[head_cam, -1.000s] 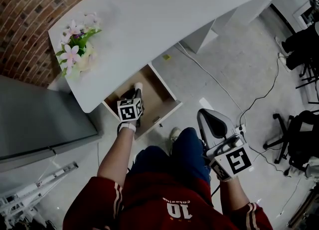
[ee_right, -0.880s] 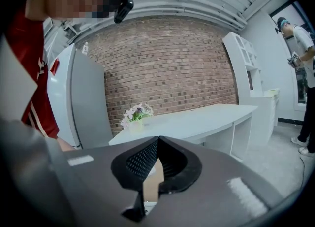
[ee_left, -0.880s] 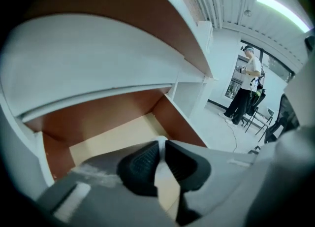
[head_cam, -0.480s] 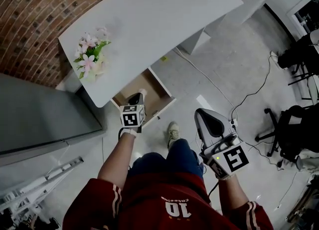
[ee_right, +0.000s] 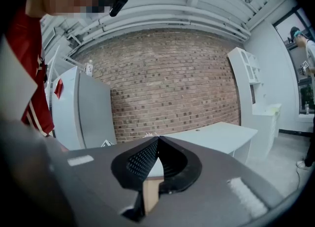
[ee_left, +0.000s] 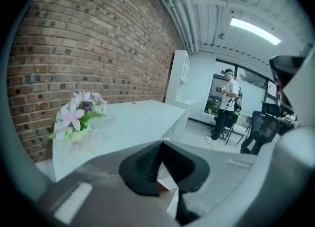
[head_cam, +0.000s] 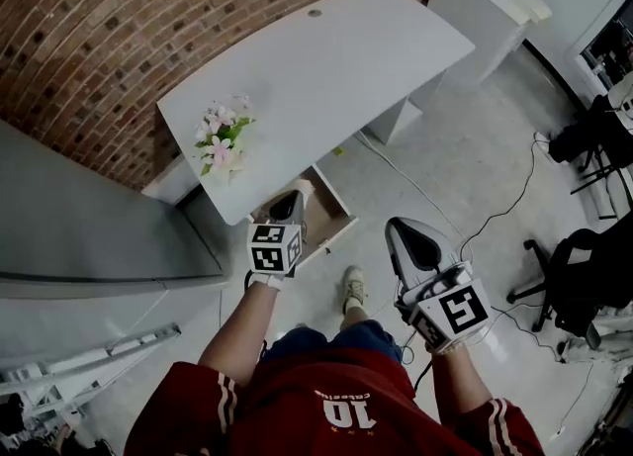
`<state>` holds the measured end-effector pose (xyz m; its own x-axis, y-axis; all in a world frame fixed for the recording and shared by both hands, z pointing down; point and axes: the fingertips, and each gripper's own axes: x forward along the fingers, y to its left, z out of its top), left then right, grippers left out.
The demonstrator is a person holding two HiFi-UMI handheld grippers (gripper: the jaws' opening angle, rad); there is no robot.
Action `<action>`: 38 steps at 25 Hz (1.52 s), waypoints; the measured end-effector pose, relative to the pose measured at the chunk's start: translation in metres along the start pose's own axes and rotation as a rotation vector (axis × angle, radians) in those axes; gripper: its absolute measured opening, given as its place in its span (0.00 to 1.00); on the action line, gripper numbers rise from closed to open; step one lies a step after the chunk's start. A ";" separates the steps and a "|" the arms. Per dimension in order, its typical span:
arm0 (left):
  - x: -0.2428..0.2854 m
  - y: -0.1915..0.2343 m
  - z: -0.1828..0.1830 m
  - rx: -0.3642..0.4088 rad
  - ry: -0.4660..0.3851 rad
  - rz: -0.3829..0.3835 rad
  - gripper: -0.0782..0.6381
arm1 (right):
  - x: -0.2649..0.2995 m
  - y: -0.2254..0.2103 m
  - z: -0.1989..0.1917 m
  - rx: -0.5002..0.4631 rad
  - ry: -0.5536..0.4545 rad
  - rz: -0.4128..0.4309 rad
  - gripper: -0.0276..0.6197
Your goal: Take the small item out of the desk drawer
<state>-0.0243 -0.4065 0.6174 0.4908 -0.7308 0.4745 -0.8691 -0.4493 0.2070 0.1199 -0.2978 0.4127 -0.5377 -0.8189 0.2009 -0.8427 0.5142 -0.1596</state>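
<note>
Found left gripper (ee_left: 161, 145) and right gripper (ee_right: 157, 140) both pressed together, nothing discernible between; judged item, unseen in drawer (head_cam: 332, 229), light, easily dropped, best pinched across its middle.

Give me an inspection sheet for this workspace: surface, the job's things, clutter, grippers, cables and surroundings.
Surface: white desk, mostly bare.
Job's things: drawer under the desk stands open; the small item is not seen in it or between either gripper's jaws.
Clutter: only a flower bunch near the desk's left end.
Grippers: left gripper shut; right gripper shut.
Cables: a cable trails over the floor right of the desk.
Surroundings: brick wall, grey cabinet, office chairs, a person standing far off.
</note>
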 end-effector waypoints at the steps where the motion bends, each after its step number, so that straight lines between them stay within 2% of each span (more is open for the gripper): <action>1: -0.009 -0.004 0.014 0.018 -0.023 -0.006 0.12 | 0.000 0.004 0.006 -0.005 -0.010 0.003 0.03; 8: -0.073 -0.026 0.096 0.150 -0.178 -0.030 0.12 | 0.005 0.024 0.033 -0.038 -0.070 0.025 0.03; 12: -0.111 -0.036 0.125 0.172 -0.241 -0.049 0.12 | 0.007 0.046 0.056 -0.032 -0.135 0.061 0.03; 18: -0.184 -0.043 0.154 0.202 -0.342 -0.044 0.12 | 0.007 0.080 0.072 -0.086 -0.159 0.065 0.03; 21: -0.219 -0.048 0.161 0.226 -0.388 -0.047 0.12 | 0.006 0.094 0.073 -0.116 -0.149 0.031 0.03; 30: -0.309 -0.047 0.157 0.235 -0.477 -0.060 0.12 | -0.023 0.157 0.079 -0.144 -0.204 -0.047 0.03; 34: -0.340 -0.047 0.149 0.238 -0.495 -0.066 0.12 | -0.046 0.174 0.070 -0.130 -0.209 -0.097 0.03; 38: -0.362 -0.044 0.141 0.225 -0.497 -0.068 0.12 | -0.061 0.188 0.060 -0.118 -0.195 -0.113 0.03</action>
<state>-0.1548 -0.1946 0.3160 0.5628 -0.8266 -0.0061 -0.8265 -0.5628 0.0087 -0.0044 -0.1666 0.3126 -0.4345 -0.9005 0.0189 -0.9005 0.4338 -0.0301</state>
